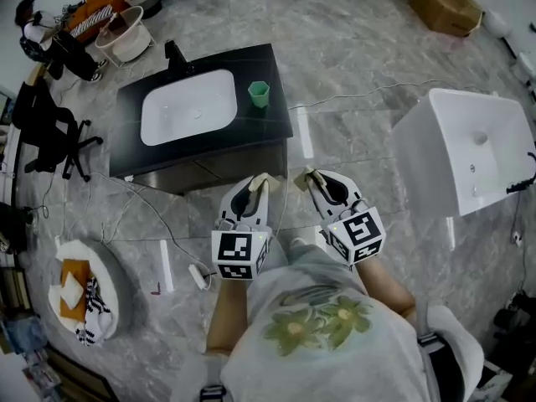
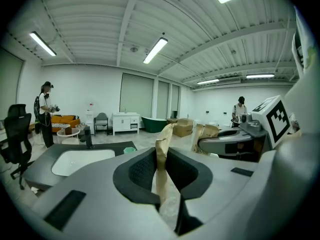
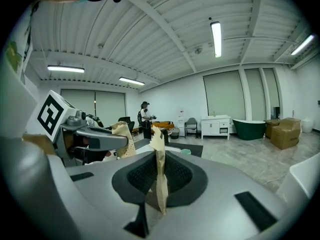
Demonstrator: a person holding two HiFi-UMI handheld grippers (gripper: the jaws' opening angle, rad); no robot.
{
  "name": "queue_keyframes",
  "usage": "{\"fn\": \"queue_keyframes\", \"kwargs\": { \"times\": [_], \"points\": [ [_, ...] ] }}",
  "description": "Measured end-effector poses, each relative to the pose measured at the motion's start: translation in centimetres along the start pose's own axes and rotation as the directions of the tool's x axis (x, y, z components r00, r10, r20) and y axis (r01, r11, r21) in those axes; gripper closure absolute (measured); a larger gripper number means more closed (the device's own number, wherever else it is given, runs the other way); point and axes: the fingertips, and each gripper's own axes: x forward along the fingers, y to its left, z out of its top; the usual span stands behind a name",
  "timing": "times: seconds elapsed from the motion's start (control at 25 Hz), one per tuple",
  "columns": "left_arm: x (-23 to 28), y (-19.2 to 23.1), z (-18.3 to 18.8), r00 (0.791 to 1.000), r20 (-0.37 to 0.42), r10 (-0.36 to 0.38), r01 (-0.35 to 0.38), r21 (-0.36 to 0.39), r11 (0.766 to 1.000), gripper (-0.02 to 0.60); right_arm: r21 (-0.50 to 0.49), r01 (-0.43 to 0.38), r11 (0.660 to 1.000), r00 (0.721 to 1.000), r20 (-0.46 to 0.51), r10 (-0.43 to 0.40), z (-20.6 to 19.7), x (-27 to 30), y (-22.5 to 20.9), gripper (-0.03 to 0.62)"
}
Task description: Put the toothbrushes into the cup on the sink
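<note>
Step in hand: I judge this as the approach. No toothbrush shows in any view, so I must find them first.
Cup: the small green plastic cup (image 1: 259,94) stands upright on the black sink surface (image 1: 272,129), just right of the white oval basin (image 1: 186,107) and near the surface's right edge.
Doing it well: I'd come in from the near edge, keep both tools level, and lower bristle-end up so the light cup doesn't tip.
Left gripper (image 1: 261,179): its tape-wrapped fingers (image 2: 161,154) are pressed together, empty.
Right gripper (image 1: 311,174): its fingers (image 3: 159,179) are also closed, holding nothing.
</note>
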Motion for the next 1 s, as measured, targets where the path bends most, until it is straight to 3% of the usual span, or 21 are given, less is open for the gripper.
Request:
{"fn": "queue_keyframes", "kwargs": {
  "times": [0.24,0.4,1.0],
  "points": [
    [2.3,0.1,0.0,1.0,-0.011,0.012,-0.012,-0.032,0.999,0.511,0.02,-0.062,0.998,0.998,-0.004,0.063,-0.4,1.2,-1.6,0.539],
    [4.6,0.4,0.1,1.0,-0.024,0.0,0.0,-0.014,1.0,0.511,0.022,-0.075,0.997,0.997,-0.015,0.075,-0.6,2.5,-2.6,0.539],
    [12.2,6.8,2.8,1.0,-0.024,-0.019,0.018,-0.013,1.0,0.511,0.044,0.006,0.999,0.999,-0.035,-0.004,1.2,9.0,-7.1,0.539]
  ]
}}
